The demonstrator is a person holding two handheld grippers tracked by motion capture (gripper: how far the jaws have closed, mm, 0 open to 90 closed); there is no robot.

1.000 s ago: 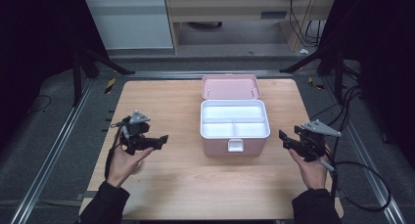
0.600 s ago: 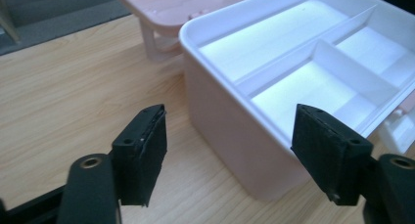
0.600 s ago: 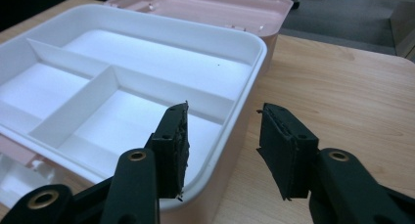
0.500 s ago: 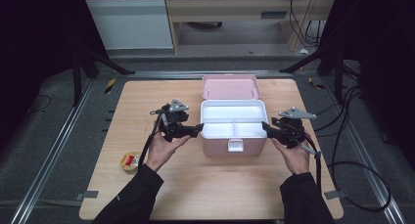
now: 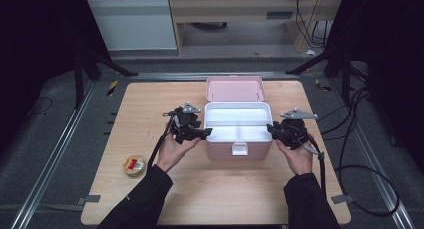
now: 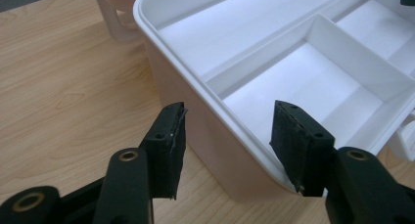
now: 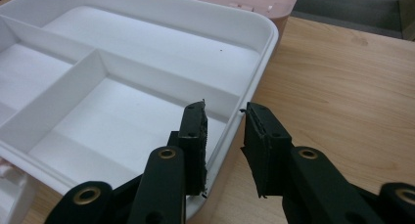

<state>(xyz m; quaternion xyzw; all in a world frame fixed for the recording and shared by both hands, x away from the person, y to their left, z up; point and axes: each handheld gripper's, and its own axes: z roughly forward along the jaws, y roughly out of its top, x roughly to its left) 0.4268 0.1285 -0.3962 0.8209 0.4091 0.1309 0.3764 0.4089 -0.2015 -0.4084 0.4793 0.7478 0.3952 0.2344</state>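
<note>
Your left gripper (image 6: 227, 136) straddles the white tray's (image 6: 205, 106) rim, jaws closing but not touching. Your right gripper (image 7: 225, 136) does likewise at the opposite rim.

The person wore dark long sleeves (image 5: 145, 199). The left tool (image 5: 206, 132) and right tool (image 5: 270, 129) were black, each topped with a grey three-cornered plate; black cables trailed toward six o'clock. Brass-coloured rivets dotted the jaw arms.

A wooden table (image 5: 150, 96) stands on dark grey floor (image 5: 45, 139), with pale cabinets (image 5: 135, 24) behind.
</note>
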